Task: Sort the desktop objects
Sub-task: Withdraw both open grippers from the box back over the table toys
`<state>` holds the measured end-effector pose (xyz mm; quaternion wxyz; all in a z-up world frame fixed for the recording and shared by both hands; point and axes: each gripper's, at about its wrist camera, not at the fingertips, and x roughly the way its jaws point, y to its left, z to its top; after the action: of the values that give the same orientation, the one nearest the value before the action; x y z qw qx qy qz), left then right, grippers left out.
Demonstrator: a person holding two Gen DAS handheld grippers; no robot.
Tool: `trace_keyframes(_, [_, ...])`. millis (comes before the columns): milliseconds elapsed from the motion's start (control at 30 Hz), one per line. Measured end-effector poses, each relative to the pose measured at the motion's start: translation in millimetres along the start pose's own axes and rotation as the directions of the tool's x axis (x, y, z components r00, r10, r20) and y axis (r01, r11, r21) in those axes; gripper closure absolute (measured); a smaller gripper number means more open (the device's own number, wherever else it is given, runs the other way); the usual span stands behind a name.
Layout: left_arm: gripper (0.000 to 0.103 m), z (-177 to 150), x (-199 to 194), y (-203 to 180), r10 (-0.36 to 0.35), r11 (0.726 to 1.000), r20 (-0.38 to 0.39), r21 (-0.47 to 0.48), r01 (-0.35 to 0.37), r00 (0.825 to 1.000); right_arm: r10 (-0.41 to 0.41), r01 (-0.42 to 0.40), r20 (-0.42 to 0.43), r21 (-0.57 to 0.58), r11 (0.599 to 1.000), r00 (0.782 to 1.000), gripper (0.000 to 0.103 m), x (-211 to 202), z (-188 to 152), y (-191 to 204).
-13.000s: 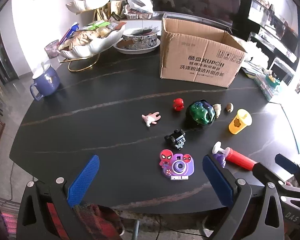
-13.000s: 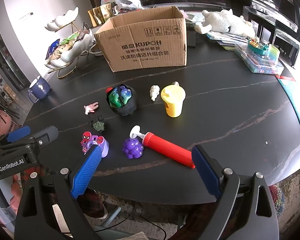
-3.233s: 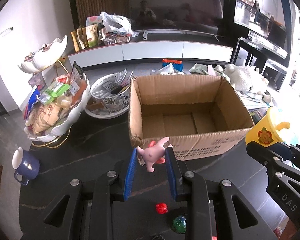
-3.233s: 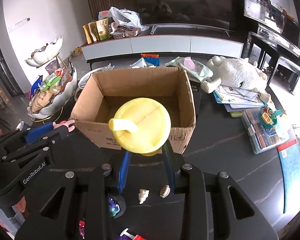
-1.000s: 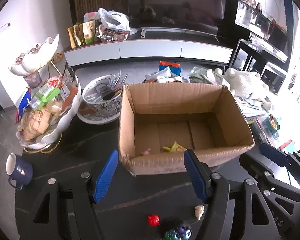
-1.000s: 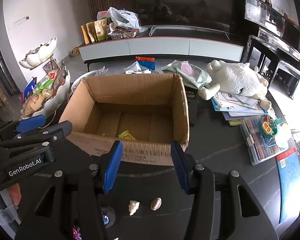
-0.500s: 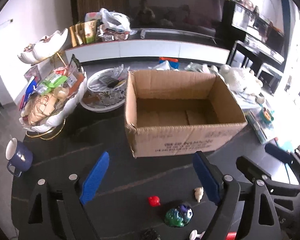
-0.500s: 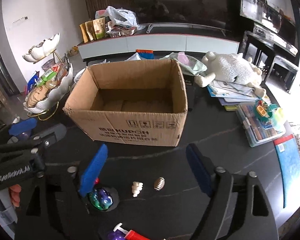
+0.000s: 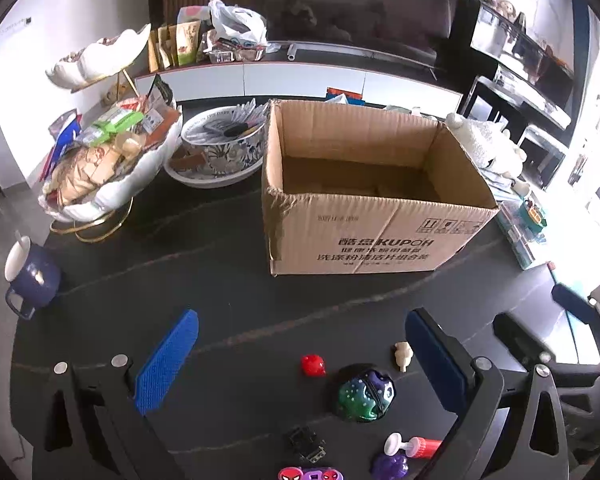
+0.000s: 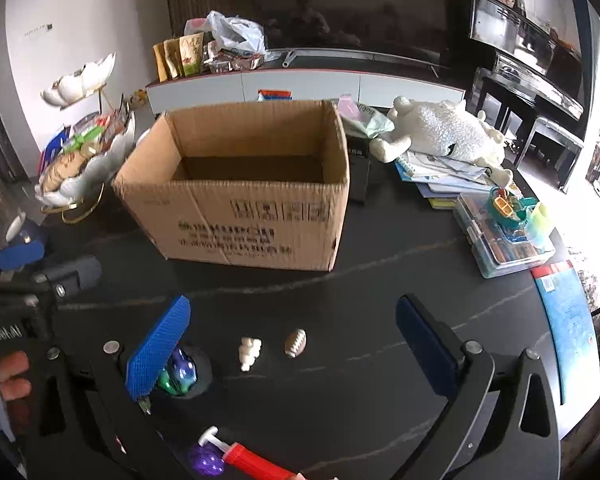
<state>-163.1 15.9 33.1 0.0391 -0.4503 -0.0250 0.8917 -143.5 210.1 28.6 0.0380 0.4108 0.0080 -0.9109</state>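
The open cardboard box stands on the black table; its inside bottom is hidden. My left gripper hovers in front of it, jaws opening wide with nothing between them. Below it lie a red toy, a green-purple ball, a white figure, a black toy and a red pump. My right gripper is also opening and empty, above the white figure and a tiny football. The box is beyond it.
A blue mug, a shell dish of snacks and a patterned bowl stand left of the box. A white plush, books and a plastic case fill the right side. A purple grape toy lies by the pump.
The pink toy and yellow cup, once held, went into the box. Both grippers have drawn back from the box and sunk, jaws widening; the toys on the table have come into view.
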Motion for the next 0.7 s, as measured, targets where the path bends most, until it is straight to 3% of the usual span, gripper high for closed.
trace_keyframes(333, [0.001,-21,1,3,0.017,1.000,0.028,0.020,-0.018,0.999,0.019,-0.018,-0.060,0.016,1.000,0.998,0.001,13,-30,-3])
trace_keyframes(700, [0.001,-45,20,2,-0.030,0.999,0.019,0.026,0.030,0.999,0.033,-0.033,-0.051,0.010,0.999,0.998,0.001,25,-48,-2])
